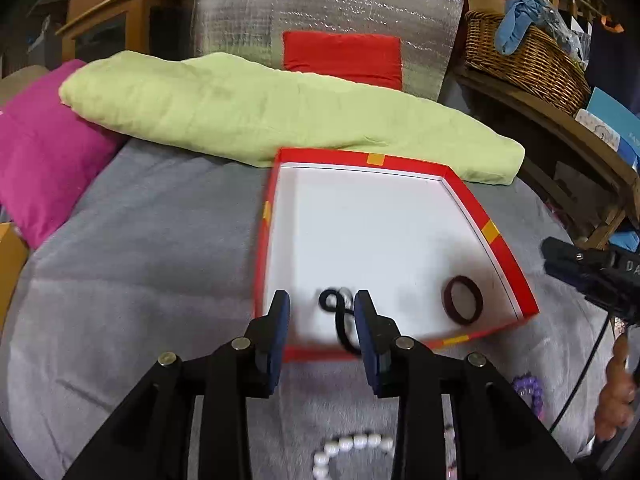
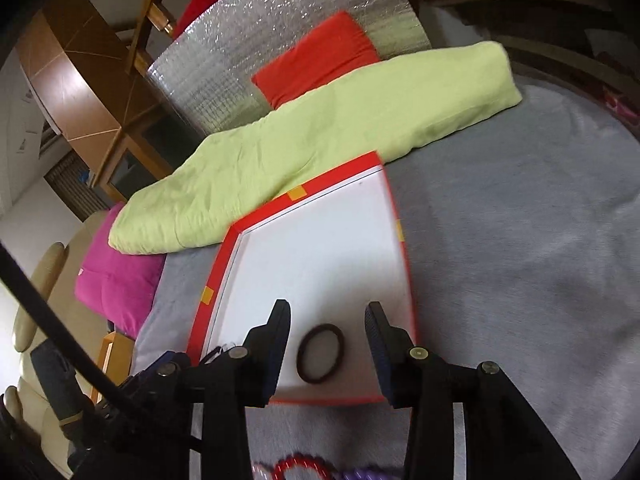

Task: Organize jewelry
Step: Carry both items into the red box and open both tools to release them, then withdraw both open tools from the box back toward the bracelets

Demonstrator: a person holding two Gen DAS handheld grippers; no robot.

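Two pieces already lie in the shallow red-rimmed box with a white floor, which sits on the grey blanket: a dark brown ring-shaped bangle near its right wall and a thin black cord loop at the near edge. The left tongs stand open around the cord, gripping nothing; the right tongs hang open above the bangle. I judge the bangle stiff and light, best pinched across its band, and the cord limp, likely to slip. Only the left view shows white beads and purple beads; only the right shows a red beaded ring.
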